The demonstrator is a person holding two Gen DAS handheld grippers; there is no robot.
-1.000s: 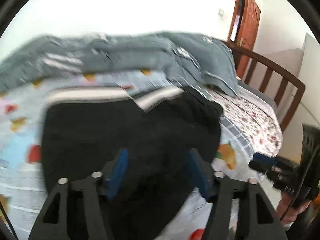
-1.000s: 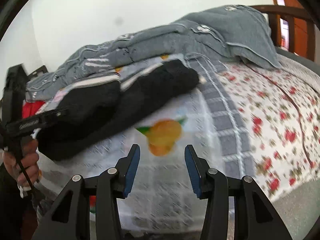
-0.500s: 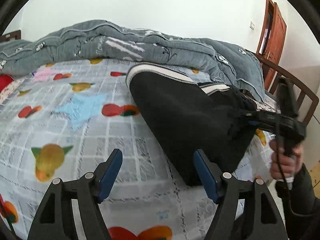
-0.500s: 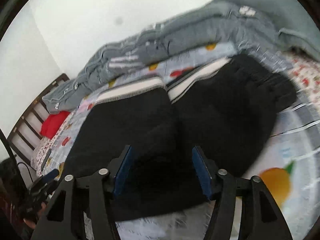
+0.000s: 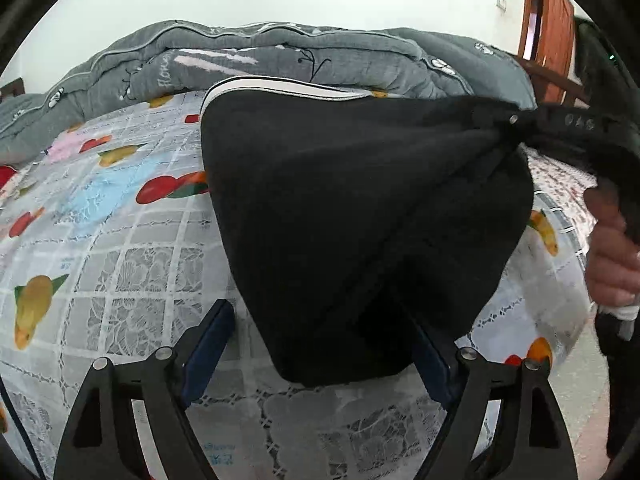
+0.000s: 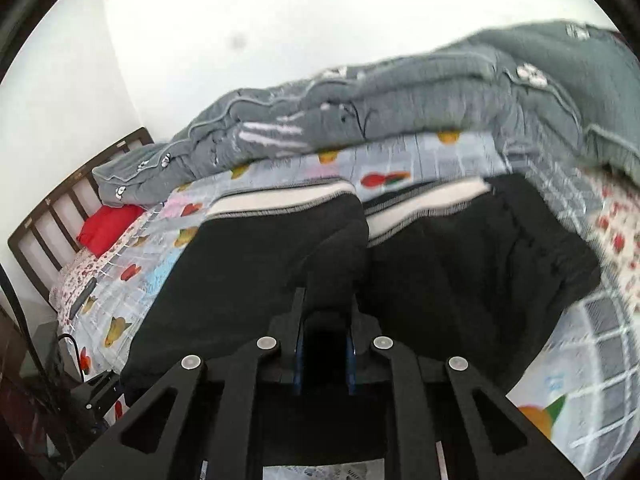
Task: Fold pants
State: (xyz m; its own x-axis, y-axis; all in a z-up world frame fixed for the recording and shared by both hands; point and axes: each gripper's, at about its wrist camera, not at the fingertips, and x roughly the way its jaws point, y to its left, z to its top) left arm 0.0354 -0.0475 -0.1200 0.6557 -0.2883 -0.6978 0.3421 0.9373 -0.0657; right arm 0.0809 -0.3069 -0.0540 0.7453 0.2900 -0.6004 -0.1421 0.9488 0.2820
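Black pants (image 5: pixel 340 200) with a white-striped waistband lie on the fruit-print bed sheet (image 5: pixel 120 248). My left gripper (image 5: pixel 320 356) hovers low over the near corner of the pants, which lies between its blue pads (image 5: pixel 208 344). The pads do not press on it and the jaws are opening. In the right wrist view my right gripper (image 6: pixel 324 320) is closing, pinched on a raised fold of the pants (image 6: pixel 248 280). The left wrist view shows the right gripper (image 5: pixel 516 120) tugging that cloth taut at the right.
A grey quilt (image 5: pixel 300 56) is piled along the far side of the bed. A person's hand (image 5: pixel 608 256) grips the right tool. A wooden headboard (image 6: pixel 60 208) and red pillow (image 6: pixel 108 228) sit at the left; a wooden door (image 5: pixel 552 20) stands far right.
My right gripper has swung over the pants and shut on a fold of them. My left gripper has dropped toward the near corner with its jaws spread wider.
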